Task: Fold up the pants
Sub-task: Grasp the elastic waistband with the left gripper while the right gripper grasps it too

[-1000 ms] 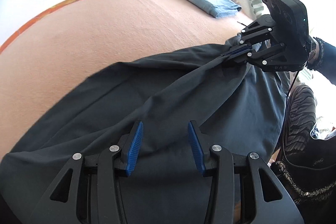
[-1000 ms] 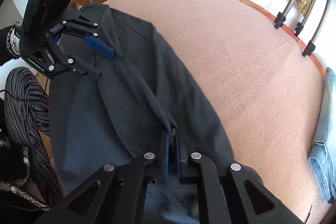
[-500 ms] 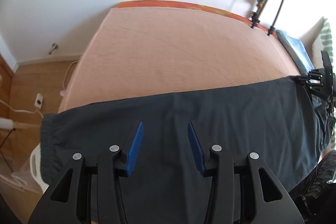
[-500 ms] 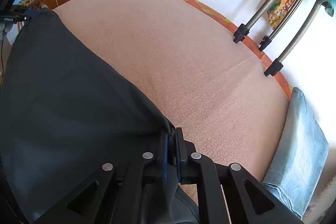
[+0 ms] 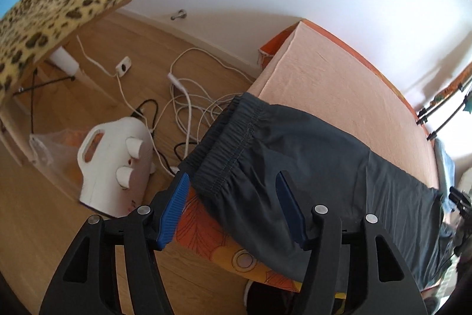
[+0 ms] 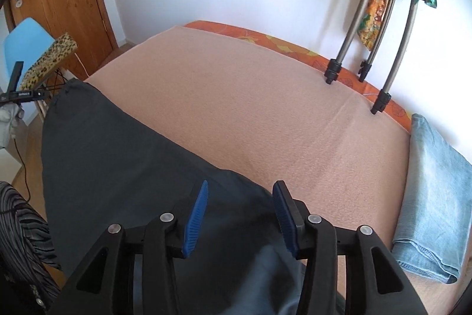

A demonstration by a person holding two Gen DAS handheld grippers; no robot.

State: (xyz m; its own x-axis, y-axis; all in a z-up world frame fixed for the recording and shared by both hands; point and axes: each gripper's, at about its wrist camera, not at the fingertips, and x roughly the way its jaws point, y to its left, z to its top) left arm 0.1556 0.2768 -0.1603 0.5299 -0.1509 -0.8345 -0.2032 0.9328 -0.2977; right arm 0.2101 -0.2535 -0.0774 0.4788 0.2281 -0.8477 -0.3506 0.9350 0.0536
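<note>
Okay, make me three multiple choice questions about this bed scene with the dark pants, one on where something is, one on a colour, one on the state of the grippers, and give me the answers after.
1. Where does the elastic waistband of the dark pants lie?
A. at the bed corner above the floor cables
B. under the folded jeans
C. against the wall

2. What colour is the folded garment at the bed's far end?
A. red
B. light blue
C. white

3. How does the right gripper stand?
A. clamped on the pants
B. open above the pants
C. clamped on the jeans

Answers:
1. A: the left wrist view shows the waistband hanging over the corner, with the white cables beyond it.
2. B: it is faded blue denim.
3. B: its jaws have just been opening, with the blue pads apart and no cloth pinched.
</note>
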